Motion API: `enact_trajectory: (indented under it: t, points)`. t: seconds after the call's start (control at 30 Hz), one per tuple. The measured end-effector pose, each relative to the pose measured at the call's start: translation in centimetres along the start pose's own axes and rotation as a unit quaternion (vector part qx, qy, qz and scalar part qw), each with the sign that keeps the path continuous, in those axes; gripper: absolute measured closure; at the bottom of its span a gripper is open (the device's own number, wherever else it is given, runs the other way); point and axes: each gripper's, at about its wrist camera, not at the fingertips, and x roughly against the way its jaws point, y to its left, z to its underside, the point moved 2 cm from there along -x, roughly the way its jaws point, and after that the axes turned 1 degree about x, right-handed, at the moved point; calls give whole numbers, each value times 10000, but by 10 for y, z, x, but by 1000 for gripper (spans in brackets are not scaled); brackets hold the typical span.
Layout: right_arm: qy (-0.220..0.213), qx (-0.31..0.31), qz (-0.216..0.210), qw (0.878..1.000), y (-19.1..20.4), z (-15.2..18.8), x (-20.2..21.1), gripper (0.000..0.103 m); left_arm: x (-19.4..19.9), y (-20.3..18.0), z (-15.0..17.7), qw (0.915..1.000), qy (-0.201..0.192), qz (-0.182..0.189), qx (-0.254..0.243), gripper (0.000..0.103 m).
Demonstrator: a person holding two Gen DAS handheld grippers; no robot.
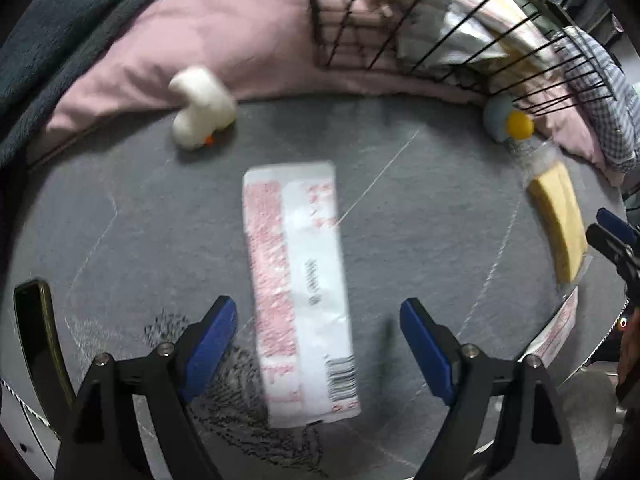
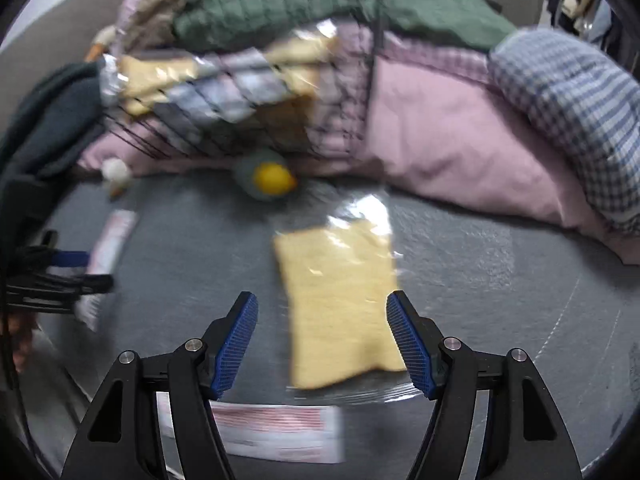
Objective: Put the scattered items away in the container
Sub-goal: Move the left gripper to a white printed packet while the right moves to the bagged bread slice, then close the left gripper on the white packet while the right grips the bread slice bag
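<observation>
A long white-and-pink packet (image 1: pixel 300 292) lies flat on the grey mat (image 1: pixel 140 220). My left gripper (image 1: pixel 316 308) is open above it, with one blue pad on each side and neither touching it. A yellow spongy slab in clear wrap (image 2: pixel 340 308) lies between the open pads of my right gripper (image 2: pixel 320 300). The same slab (image 1: pixel 560 224) appears at the right of the left wrist view. The black wire basket (image 1: pixel 400 20) holding several packets rests on the pink bedding behind. From the right wrist view the basket (image 2: pixel 240 100) is at the upper left.
A white plush duck (image 1: pixel 200 108) and a grey-and-yellow toy (image 1: pixel 508 120) lie at the mat's far edge. A second pink packet (image 2: pixel 276 432) lies under my right gripper. Pink bedding (image 2: pixel 440 148), a checked pillow (image 2: pixel 568 108) and dark blankets (image 1: pixel 60 40) border the mat.
</observation>
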Motion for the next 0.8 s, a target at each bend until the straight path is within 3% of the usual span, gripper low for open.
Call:
enact_trajectory:
  t: [0.1, 0.17, 0.4, 0.57, 0.67, 0.8]
  points:
    - [251, 218, -62, 9994, -5, 0, -19, 34, -2, 1, 6, 10000, -28, -16, -30, 18]
    - [132, 409, 174, 9989, -6, -3, -26, 25, -4, -4, 8, 9998, -13, -147, -127, 18]
    - [230, -208, 57, 9995, -17, -13, -42, 13, -8, -11, 7, 9997, -41, -216, -103, 15]
    - [296, -211, 341, 9988, 6, -4, -42, 12, -12, -20, 11, 9993, -85, -306, -214, 9]
    - [402, 193, 563, 9974, 31, 1, -44, 12, -14, -24, 16, 9986, -187, -390, -299, 7]
    - [456, 36, 851, 9953, 47, 4, -35, 26, -13, -25, 20, 9987, -200, -332, -320, 7]
